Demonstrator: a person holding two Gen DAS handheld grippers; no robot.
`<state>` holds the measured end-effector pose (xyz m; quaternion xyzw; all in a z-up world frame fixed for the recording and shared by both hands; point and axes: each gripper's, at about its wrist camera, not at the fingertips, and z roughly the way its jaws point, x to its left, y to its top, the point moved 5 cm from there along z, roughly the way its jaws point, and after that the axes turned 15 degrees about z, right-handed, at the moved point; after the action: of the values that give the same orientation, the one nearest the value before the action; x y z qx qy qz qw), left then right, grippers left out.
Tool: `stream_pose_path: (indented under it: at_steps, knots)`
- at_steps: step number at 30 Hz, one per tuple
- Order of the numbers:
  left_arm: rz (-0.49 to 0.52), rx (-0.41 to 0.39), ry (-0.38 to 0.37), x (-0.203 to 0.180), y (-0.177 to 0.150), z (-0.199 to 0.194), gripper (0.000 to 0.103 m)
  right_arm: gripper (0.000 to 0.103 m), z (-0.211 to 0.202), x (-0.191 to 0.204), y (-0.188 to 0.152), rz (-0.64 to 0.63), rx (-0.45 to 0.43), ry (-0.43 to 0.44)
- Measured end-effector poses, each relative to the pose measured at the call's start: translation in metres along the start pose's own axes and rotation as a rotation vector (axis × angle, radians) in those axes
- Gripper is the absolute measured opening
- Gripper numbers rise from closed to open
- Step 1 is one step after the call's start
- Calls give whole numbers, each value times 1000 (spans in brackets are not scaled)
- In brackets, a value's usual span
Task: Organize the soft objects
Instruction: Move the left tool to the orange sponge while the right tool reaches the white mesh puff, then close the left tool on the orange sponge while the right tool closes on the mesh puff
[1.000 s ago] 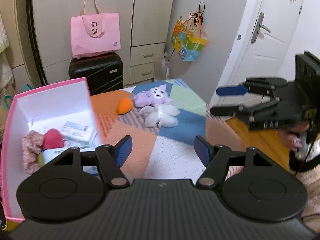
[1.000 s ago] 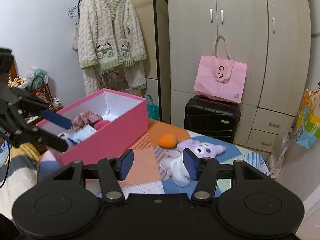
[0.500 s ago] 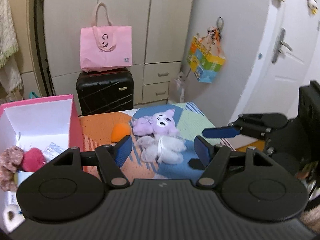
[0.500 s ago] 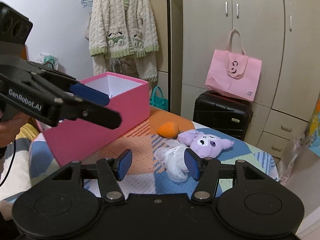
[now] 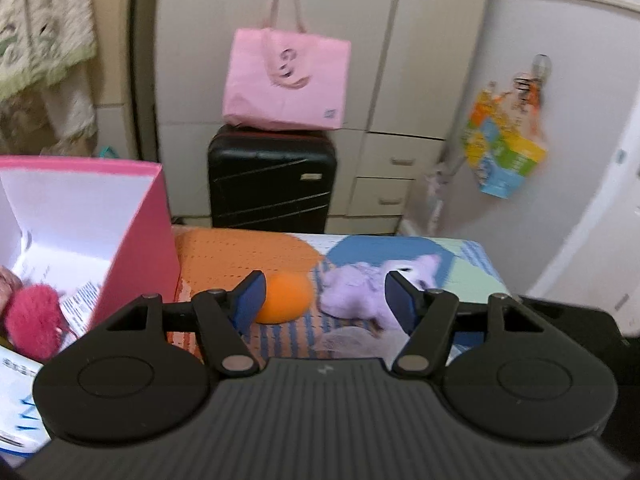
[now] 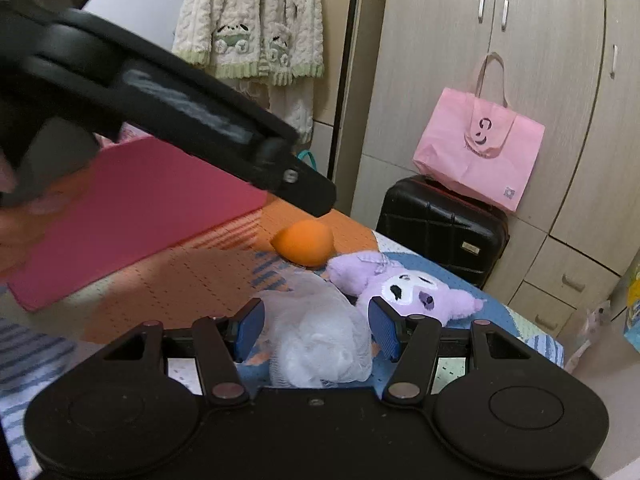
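Observation:
An orange sponge (image 5: 285, 298) (image 6: 305, 242), a purple plush toy (image 5: 376, 285) (image 6: 404, 286) and a white mesh puff (image 6: 320, 340) lie on the patchwork table cover. My left gripper (image 5: 325, 296) is open, low over the table, with the sponge by its left finger and the plush by its right finger. My right gripper (image 6: 317, 330) is open, its fingers on either side of the white puff. The pink box (image 5: 148, 232) (image 6: 132, 208) at the left holds a red fluffy ball (image 5: 34, 320) and packets.
A black suitcase (image 5: 272, 176) with a pink tote bag (image 5: 285, 80) on it stands behind the table, against the wardrobe. A knitted cardigan (image 6: 252, 20) hangs at the back left. The left gripper's body (image 6: 160, 104) crosses the right wrist view above the box.
Both grippers have moved forward and down toward the toys. The left one now brackets the sponge and plush. The right one has closed in around the white puff. Both stay open.

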<state>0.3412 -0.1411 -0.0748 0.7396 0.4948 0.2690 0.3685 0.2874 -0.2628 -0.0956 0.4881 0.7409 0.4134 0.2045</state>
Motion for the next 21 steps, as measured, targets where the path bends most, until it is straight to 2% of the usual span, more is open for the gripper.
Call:
stream_pose_path:
  at_steps: [3, 8, 13, 17, 21]
  knots:
    - [-37, 11, 47, 7, -5, 18, 64, 63, 4, -1, -3, 11, 11, 14]
    - [-48, 41, 58, 4, -16, 36, 64, 64, 9, -2, -10, 19, 32, 22]
    - [-28, 25, 101, 0, -24, 43, 64, 64, 12, -7, -15, 40, 49, 17]
    - [-30, 36, 107, 2, -30, 50, 64, 64, 13, -11, -18, 63, 57, 18]
    - [-58, 14, 112, 7, -31, 51, 63, 64, 15, -13, -21, 74, 62, 20]
